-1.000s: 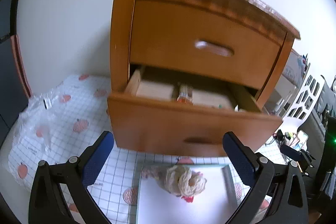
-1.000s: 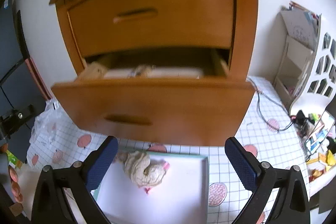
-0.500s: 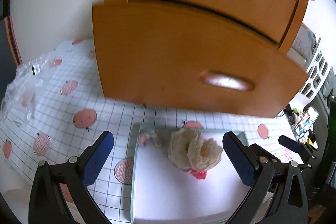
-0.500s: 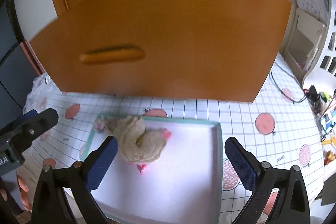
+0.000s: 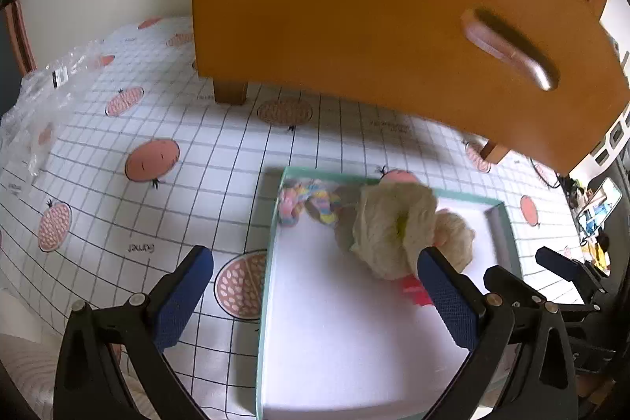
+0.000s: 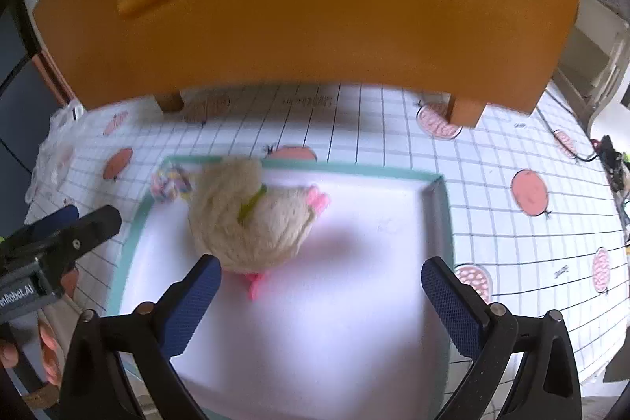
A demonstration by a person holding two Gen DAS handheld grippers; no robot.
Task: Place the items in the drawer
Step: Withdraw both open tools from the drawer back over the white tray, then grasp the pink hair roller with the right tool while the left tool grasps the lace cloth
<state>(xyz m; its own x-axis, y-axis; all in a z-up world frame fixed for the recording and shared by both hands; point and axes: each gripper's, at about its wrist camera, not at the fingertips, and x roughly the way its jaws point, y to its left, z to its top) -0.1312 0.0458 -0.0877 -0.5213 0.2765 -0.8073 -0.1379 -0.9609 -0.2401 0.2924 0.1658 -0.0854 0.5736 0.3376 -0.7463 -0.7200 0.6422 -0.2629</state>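
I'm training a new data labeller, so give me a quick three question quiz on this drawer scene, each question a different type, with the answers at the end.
1. True or false: the left gripper is shut on the cream knitted toy.
2. Multiple choice: the small pastel woven item lies in the tray's A) far left corner, B) near right corner, C) centre.
3. Fill in: the green-rimmed tray rests on a checked ____ printed with pink fruit.

Key:
1. False. Both it and the right gripper are open, holding nothing.
2. A.
3. Tablecloth.
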